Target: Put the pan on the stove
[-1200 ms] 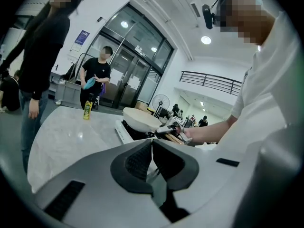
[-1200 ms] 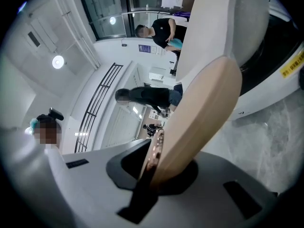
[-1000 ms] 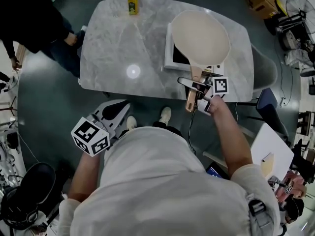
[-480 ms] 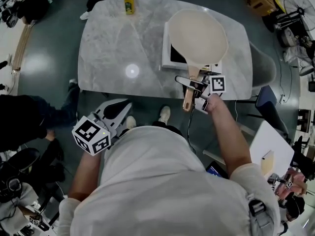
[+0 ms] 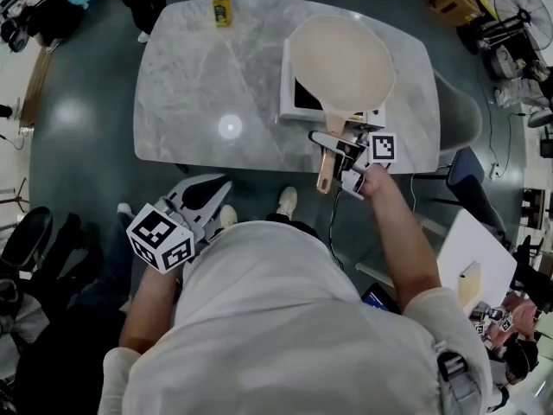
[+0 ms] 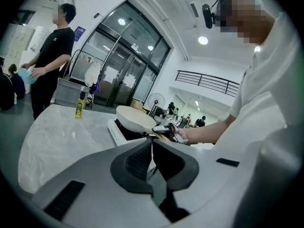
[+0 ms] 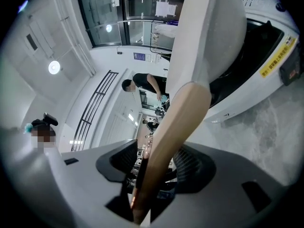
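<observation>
Right gripper view: the right gripper's jaws are opening around the slim tan wooden handle, the best hold on the stiff, front-heavy cream round pan resting on the white stove, while the left gripper idles pressed together.

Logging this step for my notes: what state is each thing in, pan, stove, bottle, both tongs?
Cream round frying pan: resting on the stove.
White stove with black top: pan on it.
Yellow bottle: upright.
Left tongs: shut, empty.
Right tongs: opening, wooden handle between them.
</observation>
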`<state>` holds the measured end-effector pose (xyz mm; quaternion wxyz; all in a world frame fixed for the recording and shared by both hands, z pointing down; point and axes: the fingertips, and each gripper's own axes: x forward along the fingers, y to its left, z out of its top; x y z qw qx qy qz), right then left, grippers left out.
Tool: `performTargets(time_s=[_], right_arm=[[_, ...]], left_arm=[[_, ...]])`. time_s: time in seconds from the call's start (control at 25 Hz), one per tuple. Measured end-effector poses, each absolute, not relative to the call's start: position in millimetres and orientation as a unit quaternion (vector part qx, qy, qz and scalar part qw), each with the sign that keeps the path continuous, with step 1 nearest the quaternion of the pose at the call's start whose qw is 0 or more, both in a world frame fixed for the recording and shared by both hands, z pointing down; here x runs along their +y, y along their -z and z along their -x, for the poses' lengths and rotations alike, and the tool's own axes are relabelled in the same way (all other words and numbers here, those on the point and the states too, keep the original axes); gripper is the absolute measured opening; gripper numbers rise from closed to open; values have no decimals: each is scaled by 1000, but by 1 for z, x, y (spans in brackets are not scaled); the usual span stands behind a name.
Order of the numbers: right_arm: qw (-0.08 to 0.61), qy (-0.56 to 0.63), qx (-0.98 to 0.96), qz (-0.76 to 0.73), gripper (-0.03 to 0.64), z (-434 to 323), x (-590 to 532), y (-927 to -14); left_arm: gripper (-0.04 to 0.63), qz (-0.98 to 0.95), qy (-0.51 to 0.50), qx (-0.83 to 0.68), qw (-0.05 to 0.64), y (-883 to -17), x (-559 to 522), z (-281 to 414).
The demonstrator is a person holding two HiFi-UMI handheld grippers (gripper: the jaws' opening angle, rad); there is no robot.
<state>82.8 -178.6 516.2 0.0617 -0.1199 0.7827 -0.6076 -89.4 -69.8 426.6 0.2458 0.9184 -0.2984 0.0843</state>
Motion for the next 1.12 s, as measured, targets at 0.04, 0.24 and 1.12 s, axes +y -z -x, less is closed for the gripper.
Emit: performTargets(time_s=[0.04, 0.24, 1.12], right_arm=[[63, 607, 782, 125, 233, -86, -179, -517], [76, 606, 777, 149, 274, -104, -174, -517], [114, 461, 736, 482, 63, -223, -86, -500]], left_arm=[[21, -919, -85, -297, 245, -427, -70, 89], [20, -923, -86, -285, 243, -425, -71, 85], [21, -951, -101, -196, 215, -424, -57, 72]])
